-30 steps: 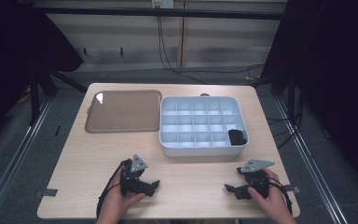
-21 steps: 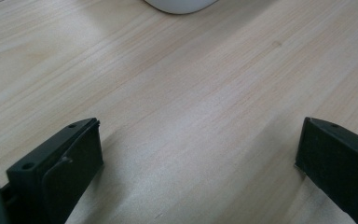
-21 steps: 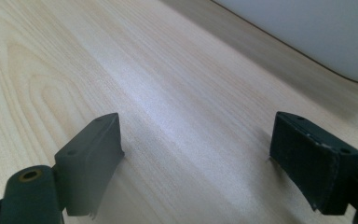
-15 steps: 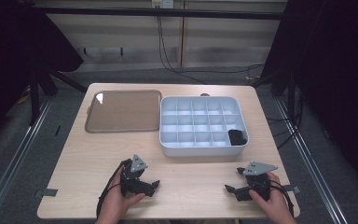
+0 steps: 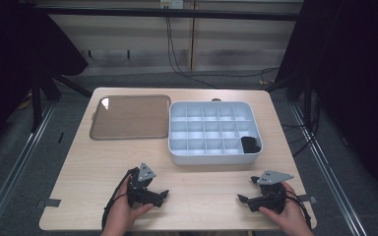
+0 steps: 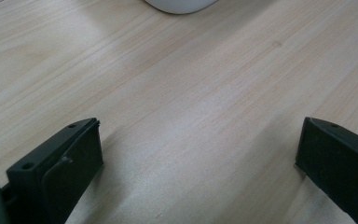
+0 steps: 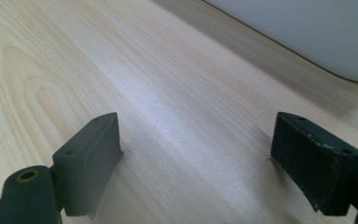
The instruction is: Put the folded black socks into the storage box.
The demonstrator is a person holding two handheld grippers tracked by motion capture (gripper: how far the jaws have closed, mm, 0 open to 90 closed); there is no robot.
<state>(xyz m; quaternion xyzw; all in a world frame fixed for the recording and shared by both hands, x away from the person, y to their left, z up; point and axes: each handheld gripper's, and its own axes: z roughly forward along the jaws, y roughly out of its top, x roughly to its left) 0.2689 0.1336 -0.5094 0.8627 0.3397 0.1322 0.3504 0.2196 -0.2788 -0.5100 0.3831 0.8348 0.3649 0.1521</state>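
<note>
2 grippers at rest on the near edge of the table, both spread wide with nothing held.

Your left gripper (image 5: pixel 161 195) lies at the near left of the wooden table (image 5: pixel 206 191); in its own view the 2 jaws stand far apart over bare wood. Your right gripper (image 5: pixel 242 198) lies at the near right, its 2 jaws equally wide apart and gripping nothing. Beyond them sits 1 white compartment tray (image 5: pixel 215 158), far right of centre, with 1 black object (image 5: pixel 250 144) in its near-right compartment. 1 brown flat tray (image 5: pixel 130 117) lies just beside it on the far left.
</note>
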